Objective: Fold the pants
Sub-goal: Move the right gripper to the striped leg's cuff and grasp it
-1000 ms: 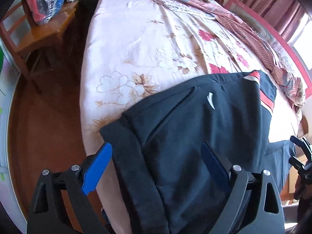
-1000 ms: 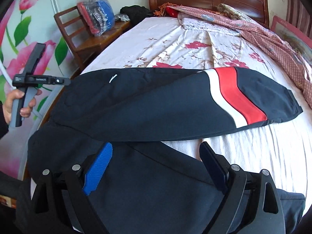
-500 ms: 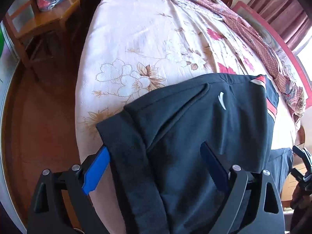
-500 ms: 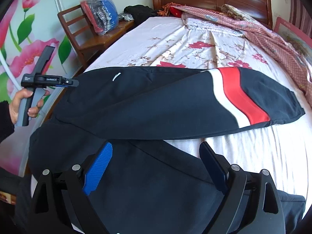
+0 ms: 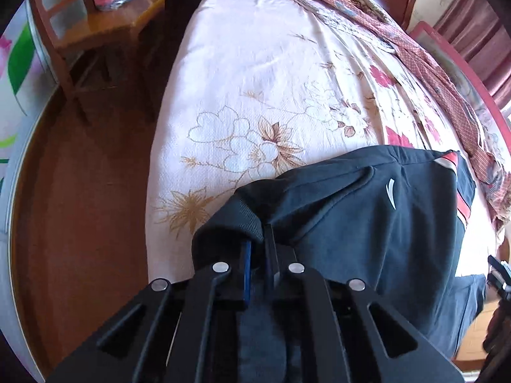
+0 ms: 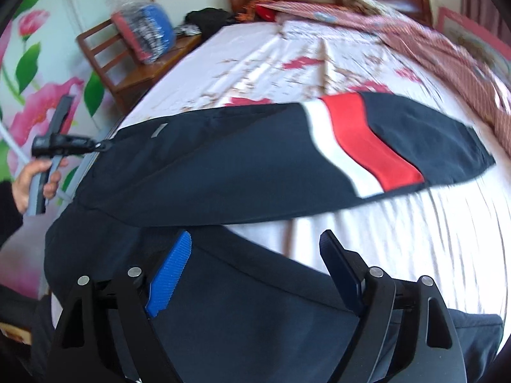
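Dark navy pants (image 6: 242,166) with a white and red stripe lie across the bed; one leg stretches to the right, the other lies under my right gripper. My left gripper (image 5: 258,239) is shut on the pants' waistband (image 5: 242,220) at the bed's left edge. It also shows in the right wrist view (image 6: 99,146), pinching the waist corner. My right gripper (image 6: 255,255) is open above the near leg, with its blue pads (image 6: 172,274) on either side of the fabric and not touching.
The bed (image 5: 255,79) has a floral sheet and a red patterned blanket (image 5: 431,73) along its far side. A wooden chair (image 5: 95,32) with a bagged bundle stands left of the bed on a wood floor (image 5: 80,207).
My left gripper has closed on the waistband, which has bunched up between its fingers. The right gripper stays open and has shifted slightly over the near leg.
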